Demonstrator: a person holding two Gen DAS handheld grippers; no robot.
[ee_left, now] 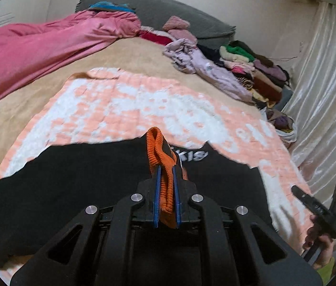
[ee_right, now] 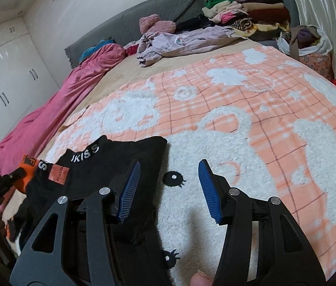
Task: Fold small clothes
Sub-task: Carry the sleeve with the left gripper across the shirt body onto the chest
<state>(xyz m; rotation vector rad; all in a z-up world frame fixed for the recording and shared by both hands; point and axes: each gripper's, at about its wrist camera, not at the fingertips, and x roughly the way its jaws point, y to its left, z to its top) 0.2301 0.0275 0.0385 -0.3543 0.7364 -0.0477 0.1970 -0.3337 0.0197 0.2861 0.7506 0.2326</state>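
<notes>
Near the bed's (ee_left: pixel 125 54) front edge, on one peach-and-white blanket (ee_left: pixel 129 104): one black garment (ee_left: pixel 72 178), long axis running across, left gripper (ee_left: pixel 167 190) fingers clenched on its orange ribbed cuff (ee_left: pixel 158 152), pointing away. Seen from right wrist: right gripper (ee_right: pixel 169 190) fingers spread wide, grasping nothing, hovering beside garment's right edge.

1. The peach blanket (ee_right: pixel 275 119) lies bare ahead of the right gripper (ee_right: pixel 169 188), whose jaws stand apart.
2. The black garment (ee_right: pixel 110 166) lies left.
3. A clothes pile (ee_right: pixel 244 12) and bag (ee_right: pixel 315 50) crowd the far corner.
4. A pink quilt (ee_left: pixel 24 54) lines the left edge.
</notes>
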